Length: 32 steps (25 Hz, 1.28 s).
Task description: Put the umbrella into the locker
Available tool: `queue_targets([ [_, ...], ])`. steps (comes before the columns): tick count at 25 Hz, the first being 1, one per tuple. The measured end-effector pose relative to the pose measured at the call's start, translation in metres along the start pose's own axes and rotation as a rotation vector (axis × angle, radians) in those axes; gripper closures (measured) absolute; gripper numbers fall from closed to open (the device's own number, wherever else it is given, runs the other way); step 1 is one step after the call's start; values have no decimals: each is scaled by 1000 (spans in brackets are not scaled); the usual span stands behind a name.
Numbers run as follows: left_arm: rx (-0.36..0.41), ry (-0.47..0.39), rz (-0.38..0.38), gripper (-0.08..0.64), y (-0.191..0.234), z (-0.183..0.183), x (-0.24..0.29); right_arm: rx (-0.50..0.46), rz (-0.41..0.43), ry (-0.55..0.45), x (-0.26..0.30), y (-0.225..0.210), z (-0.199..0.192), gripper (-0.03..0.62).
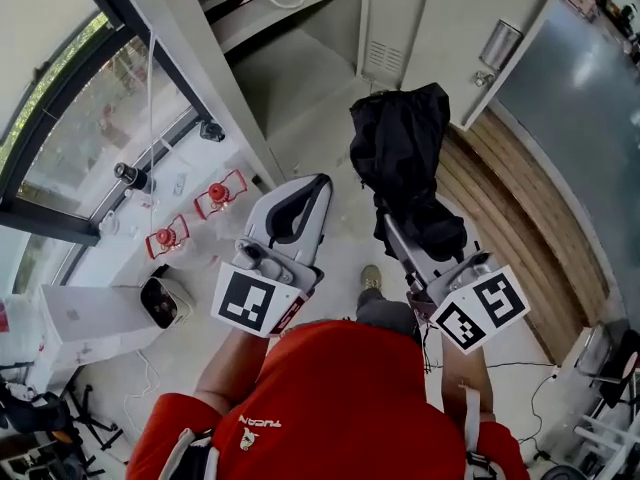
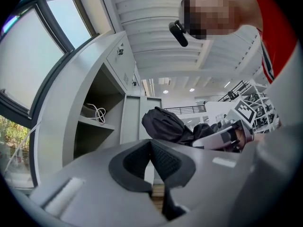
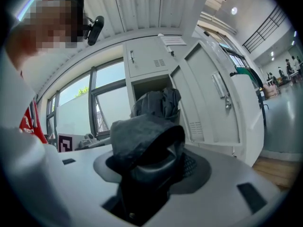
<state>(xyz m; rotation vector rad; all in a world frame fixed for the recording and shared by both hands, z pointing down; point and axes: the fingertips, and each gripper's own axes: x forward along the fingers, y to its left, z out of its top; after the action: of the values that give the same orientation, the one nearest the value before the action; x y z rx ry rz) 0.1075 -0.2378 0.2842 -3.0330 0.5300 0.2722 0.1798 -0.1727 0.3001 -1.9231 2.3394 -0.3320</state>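
A black folded umbrella (image 1: 400, 148) sticks out forward from my right gripper (image 1: 395, 230), whose jaws are shut on its lower part. In the right gripper view the umbrella (image 3: 147, 136) drapes over the right gripper (image 3: 158, 162), hiding the pads. Ahead stands the grey locker with an open compartment (image 3: 151, 86) and its door (image 3: 213, 98) swung to the right. From above, the umbrella's tip hangs near the locker's opening (image 1: 300, 78). My left gripper (image 1: 318, 186) is to the left of the umbrella, shut on nothing, pads (image 2: 163, 160) meeting. The umbrella (image 2: 163, 124) shows to its right.
A white cable (image 2: 94, 112) lies on a locker shelf at the left. Beside the big window, the sill holds two red clips (image 1: 220, 193) and a small camera (image 1: 165, 303); a white box (image 1: 90, 318) sits below. A wooden strip (image 1: 520, 208) runs along the right.
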Motion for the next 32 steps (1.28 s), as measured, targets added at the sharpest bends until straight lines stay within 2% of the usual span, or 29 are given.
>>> queue_targets([
  [6,33,19,98,555,14,-12,38,-37,86,61,34,-46,7,354],
  [12,62,57,249,555,37,-24,62,-60,236,151,85,-78,9,354],
  [18,64,82,311,555,56,-34,65,-113,306,234,129,-86,4,354],
  [26,46,80,350,555,84,-41,59,-274,369,394,199,-76,-19,355],
  [32,48,79,366,555,97,-42,57,-392,412,469,244,-72,-33,356],
])
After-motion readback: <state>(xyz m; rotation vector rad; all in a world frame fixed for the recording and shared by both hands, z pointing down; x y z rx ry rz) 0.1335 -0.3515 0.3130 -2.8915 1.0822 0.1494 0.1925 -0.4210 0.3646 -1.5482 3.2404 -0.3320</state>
